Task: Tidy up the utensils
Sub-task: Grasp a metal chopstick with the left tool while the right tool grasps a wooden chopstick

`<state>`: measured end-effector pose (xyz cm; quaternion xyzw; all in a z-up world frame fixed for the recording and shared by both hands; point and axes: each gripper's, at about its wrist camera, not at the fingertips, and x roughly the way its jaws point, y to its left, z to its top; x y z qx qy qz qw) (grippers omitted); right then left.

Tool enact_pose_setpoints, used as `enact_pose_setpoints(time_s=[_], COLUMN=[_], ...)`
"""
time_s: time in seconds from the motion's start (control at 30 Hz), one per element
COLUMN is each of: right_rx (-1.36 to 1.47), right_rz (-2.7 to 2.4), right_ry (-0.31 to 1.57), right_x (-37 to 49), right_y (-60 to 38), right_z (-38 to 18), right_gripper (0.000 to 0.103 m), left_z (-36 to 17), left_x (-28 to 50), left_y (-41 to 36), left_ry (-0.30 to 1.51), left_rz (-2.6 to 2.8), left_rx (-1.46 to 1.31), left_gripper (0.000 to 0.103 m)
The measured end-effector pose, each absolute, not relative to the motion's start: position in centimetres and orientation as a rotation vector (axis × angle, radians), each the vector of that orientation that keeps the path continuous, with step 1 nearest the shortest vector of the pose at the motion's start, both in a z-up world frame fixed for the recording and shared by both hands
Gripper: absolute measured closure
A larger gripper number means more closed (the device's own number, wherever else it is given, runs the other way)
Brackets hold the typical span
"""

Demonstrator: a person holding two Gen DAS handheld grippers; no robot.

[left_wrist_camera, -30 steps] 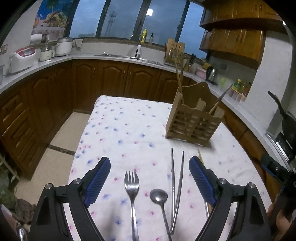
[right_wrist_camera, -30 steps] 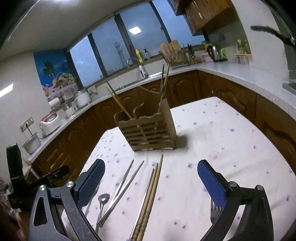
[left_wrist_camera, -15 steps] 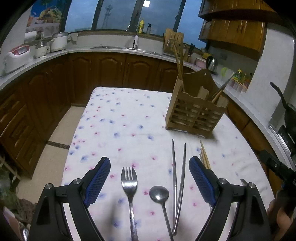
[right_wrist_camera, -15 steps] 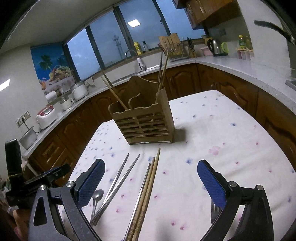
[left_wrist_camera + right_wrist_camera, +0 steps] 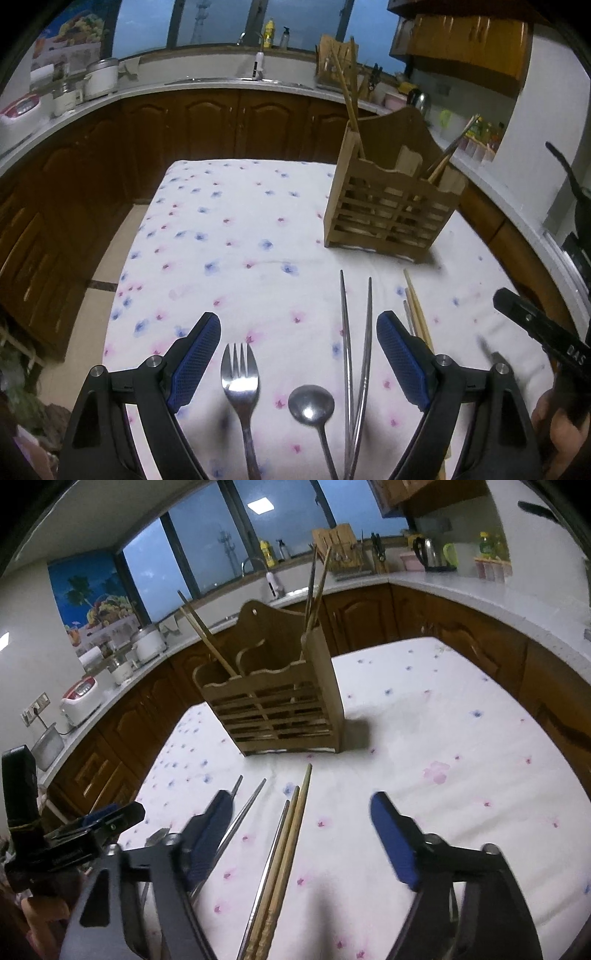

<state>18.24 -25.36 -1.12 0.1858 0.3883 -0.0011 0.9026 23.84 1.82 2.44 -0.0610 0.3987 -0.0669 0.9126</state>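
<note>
A wooden utensil holder [image 5: 391, 206] with chopsticks in it stands on the flowered tablecloth [image 5: 236, 240]; it also shows in the right wrist view [image 5: 273, 705]. My left gripper [image 5: 299, 354] is open and empty above a metal fork [image 5: 240, 387], a spoon [image 5: 312, 406] and a pair of metal chopsticks [image 5: 356, 354]. My right gripper [image 5: 299, 830] is open and empty above wooden chopsticks [image 5: 288, 853] and a metal chopstick [image 5: 271, 853] lying on the cloth. The metal pair [image 5: 243, 808] lies to their left.
Dark wood cabinets [image 5: 207, 122] and a white counter run around the table. A rice cooker [image 5: 79, 698], a kettle [image 5: 428, 554] and bottles stand on the counter. The left gripper's body [image 5: 70, 834] shows at the right wrist view's left edge.
Both grippers have moved forward and lower toward the table. The right gripper has shifted left, so the wooden chopsticks now lie between its fingers.
</note>
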Motion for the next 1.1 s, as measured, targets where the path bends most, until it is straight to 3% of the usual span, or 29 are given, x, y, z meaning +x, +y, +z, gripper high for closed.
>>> enact_pose_setpoints(time_s=[0.23,0.4,0.77,0.97,1.1], right_rx=[0.404,0.388,0.320,0.267,0.247], right_rz=[0.039,0.080,0.053,0.058,0.072], right_ry=[0.879,0.938,0.996,1.049,1.047], right_x=[20.8,22.4,26.0,28.1,28.3], right_y=[-25.2,-24.4,-24.3,-23.9,-23.8], right_z=[-3.1,-4.5,-6.7,-8.0,-8.4], right_gripper=[0.053,0.077,0.085,0.088,0.091], left_z=[1.4,0.5,-1.6,-3.6,-4.6], left_x=[26.6,28.7,32.6,35.1,35.6], left_y=[0.7,-0.1,-2.7,-4.7,-5.8], left_ry=[0.851,0.883,0.950,1.009,1.003], left_rz=[-0.157,-0.165,-0.202,-0.230,-0.234], left_rx=[-0.088,-0.057,0.023,0.076,0.142], left_gripper=[0.020,0.031,0.040,0.049,0.061])
